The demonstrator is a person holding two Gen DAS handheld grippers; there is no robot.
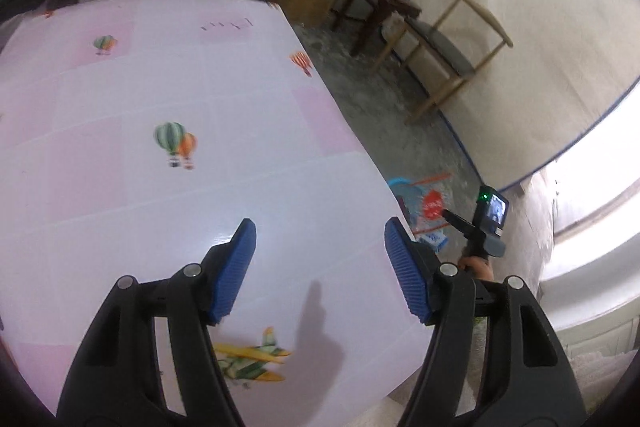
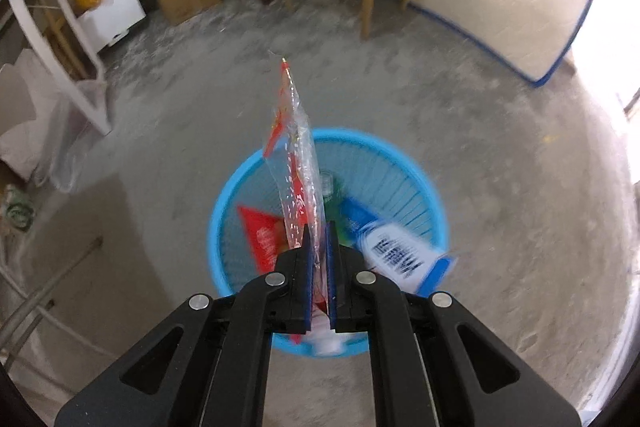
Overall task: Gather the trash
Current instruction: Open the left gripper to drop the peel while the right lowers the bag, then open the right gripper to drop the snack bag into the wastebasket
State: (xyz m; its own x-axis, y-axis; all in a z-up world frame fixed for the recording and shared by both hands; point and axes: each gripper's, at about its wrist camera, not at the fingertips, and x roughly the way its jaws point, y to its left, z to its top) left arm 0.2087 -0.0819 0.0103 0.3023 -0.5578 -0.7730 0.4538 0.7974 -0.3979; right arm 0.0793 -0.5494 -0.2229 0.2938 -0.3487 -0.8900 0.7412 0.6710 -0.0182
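While clamped: wrapper (image 2: 294,163) above basket (image 2: 404,163).

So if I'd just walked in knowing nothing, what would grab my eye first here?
Probably the bright blue basket on the grey floor, already holding a red packet and a blue-and-white carton. Right above it, the right hand-held gripper pinches a clear, red-printed wrapper upright. Off to the side, the left hand-held gripper gapes empty over a pink tablecloth dotted with balloons.
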